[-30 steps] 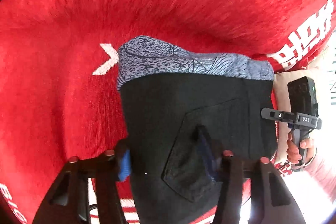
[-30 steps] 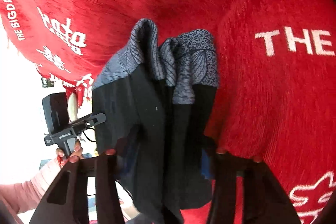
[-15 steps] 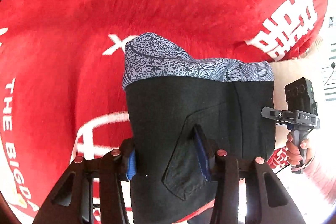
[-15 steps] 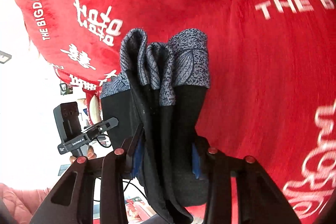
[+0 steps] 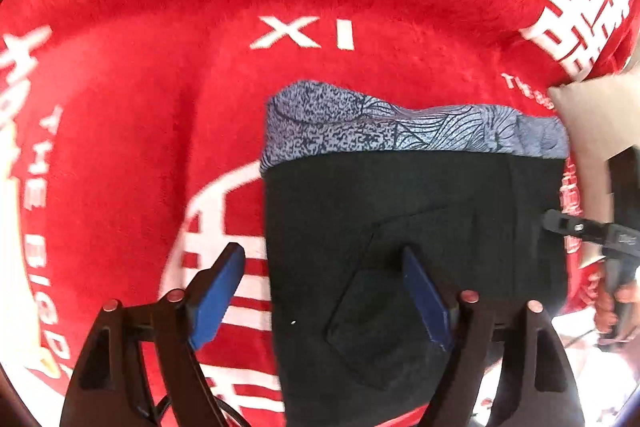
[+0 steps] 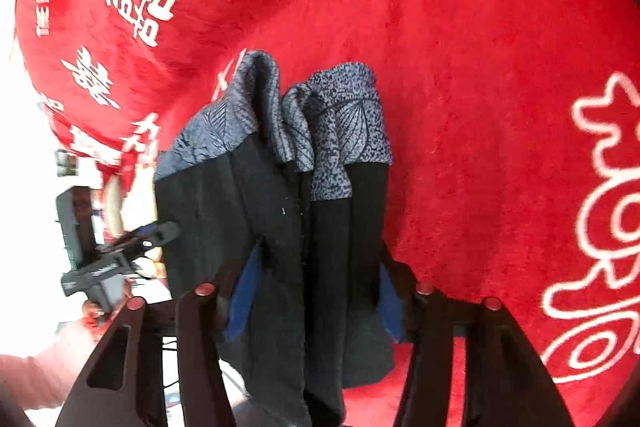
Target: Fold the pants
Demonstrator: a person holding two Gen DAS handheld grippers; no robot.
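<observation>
Over the red blanket (image 5: pixel 120 99), at six o'clock in my right view, my right gripper (image 6: pixel 316 291) pinches the bunched pants (image 6: pixel 276 227) so they hang. My left gripper (image 5: pixel 324 279) is spread wide at the pocket, holding nothing, I think ready to regrip.

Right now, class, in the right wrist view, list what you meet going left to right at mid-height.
Other hand-held gripper → black pants with grey patterned cuffs → red blanket with white lettering.
</observation>
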